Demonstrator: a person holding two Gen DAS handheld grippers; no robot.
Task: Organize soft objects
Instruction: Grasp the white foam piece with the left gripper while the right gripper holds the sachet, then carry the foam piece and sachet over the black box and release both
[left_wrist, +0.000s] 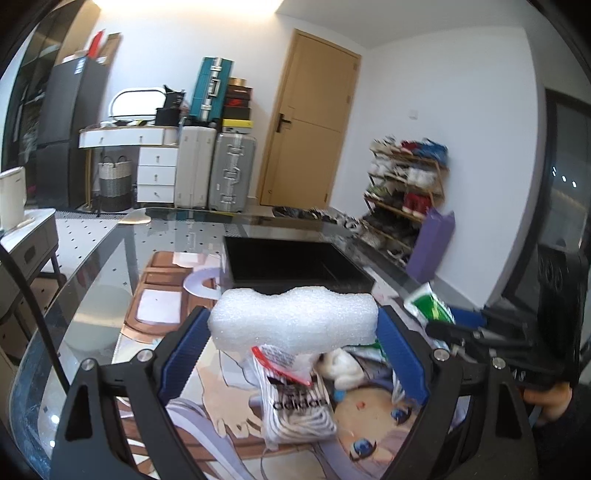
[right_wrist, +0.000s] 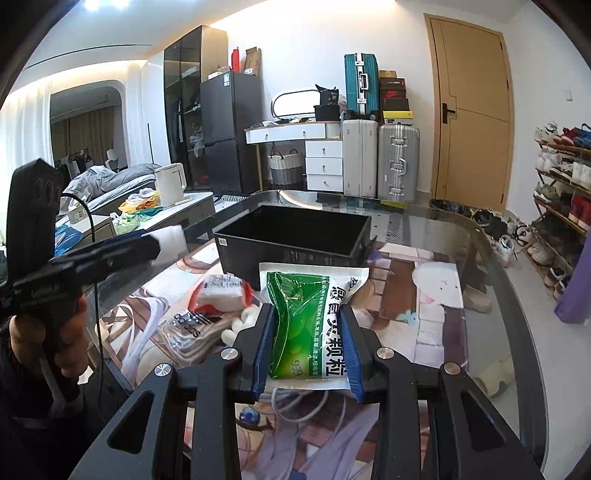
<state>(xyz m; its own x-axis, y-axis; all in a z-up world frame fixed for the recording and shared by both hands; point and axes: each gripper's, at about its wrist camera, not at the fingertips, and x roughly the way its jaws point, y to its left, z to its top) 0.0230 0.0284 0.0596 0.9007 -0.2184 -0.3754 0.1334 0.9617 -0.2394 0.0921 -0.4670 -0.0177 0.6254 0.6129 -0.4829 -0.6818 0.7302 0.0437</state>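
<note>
Between the blue pads of the left gripper (left_wrist: 293, 326) sits a white foam block (left_wrist: 295, 317), clamped at both ends and lifted above the tabletop (left_wrist: 92, 266). Just beyond it lies the open black bin (left_wrist: 295, 266), dark inside. Below the foam, on the printed mat (right_wrist: 436, 306), lie a clear bag of socks (left_wrist: 295, 402) with a red-edged label and a small white plush (left_wrist: 341, 365) just right of it.

To the right, the right gripper (right_wrist: 308, 328) is clenched on a green sachet (right_wrist: 310, 314) with white borders, holding it upright near the bin's near wall. Left of the sachet in that view rest a red-and-white packet (right_wrist: 221, 293) and the sock bag, with the plush between them and the gripper. Farther left, a hand (right_wrist: 48, 332) grips the left tool's handle, and the foam shows at its tip.

Behind the tabletop stand suitcases (right_wrist: 380, 162), a white dresser (right_wrist: 321, 162), a wooden door (right_wrist: 472, 110) and, at far right, a shoe rack (right_wrist: 561, 184).
</note>
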